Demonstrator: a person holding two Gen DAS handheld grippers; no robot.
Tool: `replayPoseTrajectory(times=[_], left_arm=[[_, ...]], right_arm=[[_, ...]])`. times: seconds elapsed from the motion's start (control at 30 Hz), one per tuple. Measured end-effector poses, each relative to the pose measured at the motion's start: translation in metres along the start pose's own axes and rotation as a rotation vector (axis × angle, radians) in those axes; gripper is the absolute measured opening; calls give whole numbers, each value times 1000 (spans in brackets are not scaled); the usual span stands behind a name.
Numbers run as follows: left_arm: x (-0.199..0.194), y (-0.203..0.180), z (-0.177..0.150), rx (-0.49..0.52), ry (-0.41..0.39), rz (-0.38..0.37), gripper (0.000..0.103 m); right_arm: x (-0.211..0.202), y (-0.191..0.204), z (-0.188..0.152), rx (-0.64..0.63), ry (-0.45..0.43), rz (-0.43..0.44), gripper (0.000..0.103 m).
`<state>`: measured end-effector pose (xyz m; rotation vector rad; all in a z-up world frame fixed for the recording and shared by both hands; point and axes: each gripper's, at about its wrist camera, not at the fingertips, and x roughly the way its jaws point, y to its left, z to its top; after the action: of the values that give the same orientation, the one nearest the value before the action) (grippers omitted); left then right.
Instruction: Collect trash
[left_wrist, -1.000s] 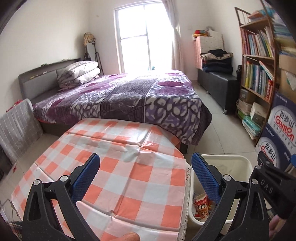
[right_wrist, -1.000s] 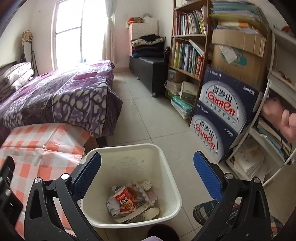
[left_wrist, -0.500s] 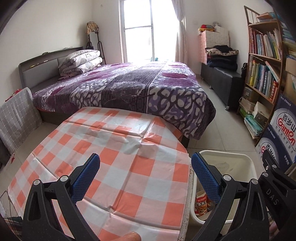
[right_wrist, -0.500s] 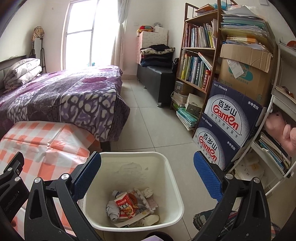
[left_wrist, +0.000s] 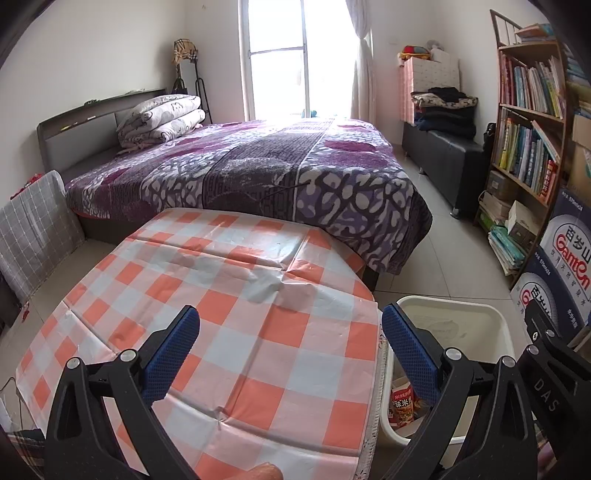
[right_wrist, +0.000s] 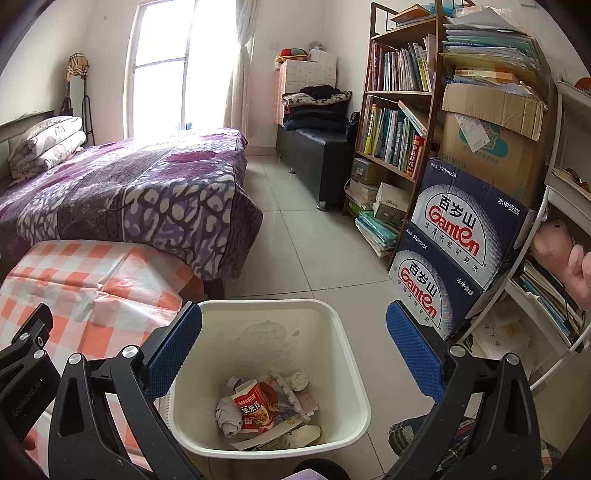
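A white plastic bin (right_wrist: 343, 354) stands on the floor beside a small table with an orange checked cloth (left_wrist: 229, 317). The bin holds trash: a red snack packet (right_wrist: 255, 406), crumpled tissue (right_wrist: 299, 380) and wrappers. The bin also shows in the left wrist view (left_wrist: 491, 325), with the red packet (left_wrist: 400, 404) inside. My left gripper (left_wrist: 290, 354) is open and empty above the cloth. My right gripper (right_wrist: 293, 350) is open and empty above the bin. No loose trash shows on the cloth.
A bed with a purple cover (left_wrist: 258, 177) stands behind the table. A bookshelf (right_wrist: 399, 122) and stacked water cartons (right_wrist: 454, 251) line the right wall. A black bench (right_wrist: 314, 155) stands further back. Tiled floor (right_wrist: 295, 243) runs between bed and shelf.
Both views have tilted up and pulled back a little, showing more of the room. Both grippers stay open and empty.
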<state>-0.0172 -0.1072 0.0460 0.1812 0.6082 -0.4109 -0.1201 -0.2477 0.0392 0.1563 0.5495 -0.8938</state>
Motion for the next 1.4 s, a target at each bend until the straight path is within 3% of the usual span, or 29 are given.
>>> replayPoseTrajectory(times=[1.4], left_arm=[[1,2,-5,-11,-4,-32,96]], right_arm=[[4,6,-8,3,35,8,96]])
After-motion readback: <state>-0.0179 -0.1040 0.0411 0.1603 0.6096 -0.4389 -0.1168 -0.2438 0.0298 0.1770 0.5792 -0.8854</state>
